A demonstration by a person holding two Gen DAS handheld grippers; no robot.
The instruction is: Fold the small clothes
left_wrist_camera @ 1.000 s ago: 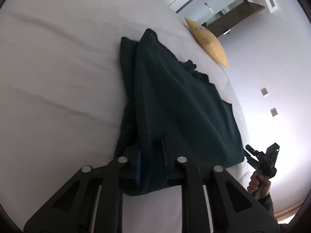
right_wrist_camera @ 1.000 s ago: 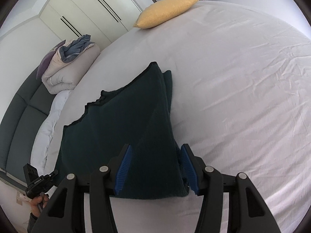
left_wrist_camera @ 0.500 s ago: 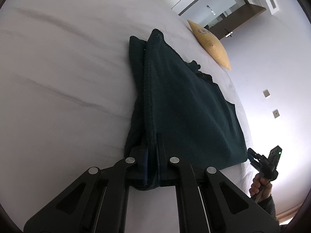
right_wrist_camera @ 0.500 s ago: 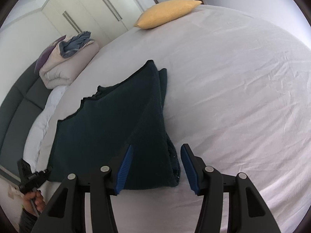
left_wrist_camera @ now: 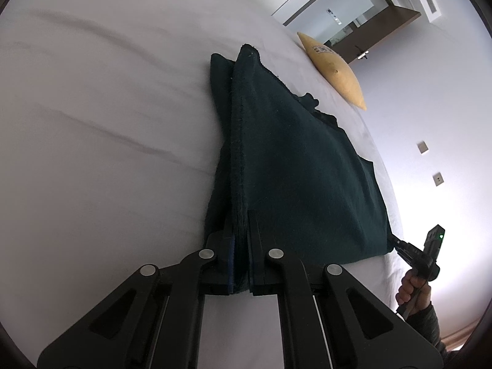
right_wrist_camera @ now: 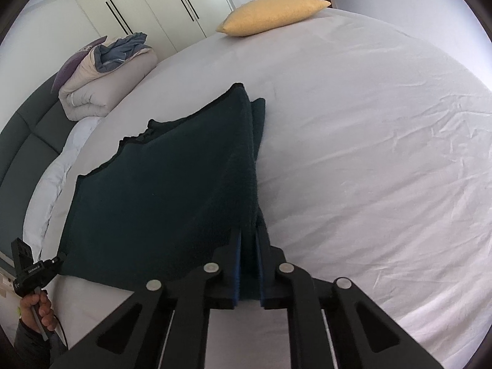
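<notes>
A dark green garment (left_wrist_camera: 295,166) lies folded on the white bed, also seen in the right wrist view (right_wrist_camera: 172,181). My left gripper (left_wrist_camera: 241,246) is shut on its near left corner, the cloth pinched between the blue-padded fingers. My right gripper (right_wrist_camera: 248,258) is shut on the near right corner. Each gripper shows in the other's view: the right one (left_wrist_camera: 412,253) at the garment's far corner, the left one (right_wrist_camera: 33,269) likewise. The garment's near edge is stretched between them.
A yellow pillow (right_wrist_camera: 273,13) lies at the far edge of the bed (right_wrist_camera: 384,153). A rolled duvet (right_wrist_camera: 104,73) sits by the grey headboard (right_wrist_camera: 18,141). White wardrobe doors stand behind. Bare sheet lies to the left of the garment (left_wrist_camera: 107,141).
Both grippers have closed on the garment's near corners: the left one first, the right one in the last half second. The near edge is now pinched and slightly raised.
</notes>
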